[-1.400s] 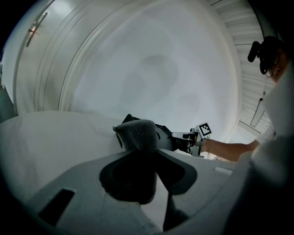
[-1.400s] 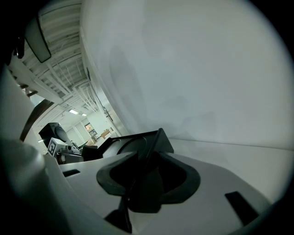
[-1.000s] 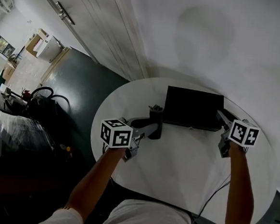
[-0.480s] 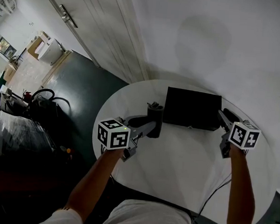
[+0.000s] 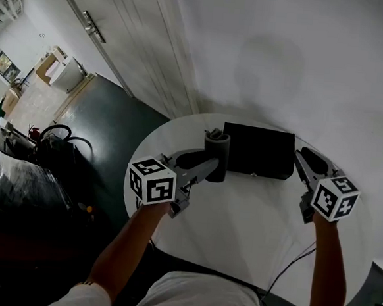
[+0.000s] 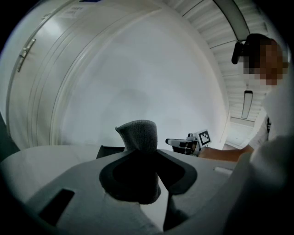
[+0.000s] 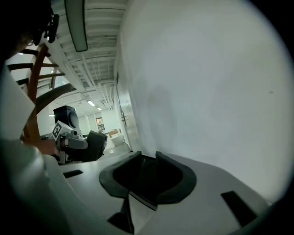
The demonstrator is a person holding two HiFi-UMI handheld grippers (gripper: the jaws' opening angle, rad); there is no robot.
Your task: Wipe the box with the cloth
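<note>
Clamping cloth (image 5: 218, 148) beside box (image 5: 257, 151) edge, left gripper (image 5: 211, 170); right gripper (image 5: 305, 154): empty jaws just narrowed, apart

The left grey two-jaw gripper (image 5: 215, 163) is held out at the left short side of the flat black rectangular box (image 5: 257, 151), with its tip just beside that side. Its jaws are clamped on a bunched grey knitted cloth (image 6: 137, 136) that stands up above them. Its black-and-white marker cube (image 5: 153, 181) is carried near the hand, and the bare left forearm (image 5: 126, 246) is stretched back from it. The right grey two-jaw gripper (image 5: 308, 158) is held at the box's right short side. Its jaws have just been closing and are seen a narrow gap apart, with nothing between them. Its marker cube (image 5: 335, 197) is carried near the hand, and the right forearm (image 5: 327, 272) is extended behind it.
</note>
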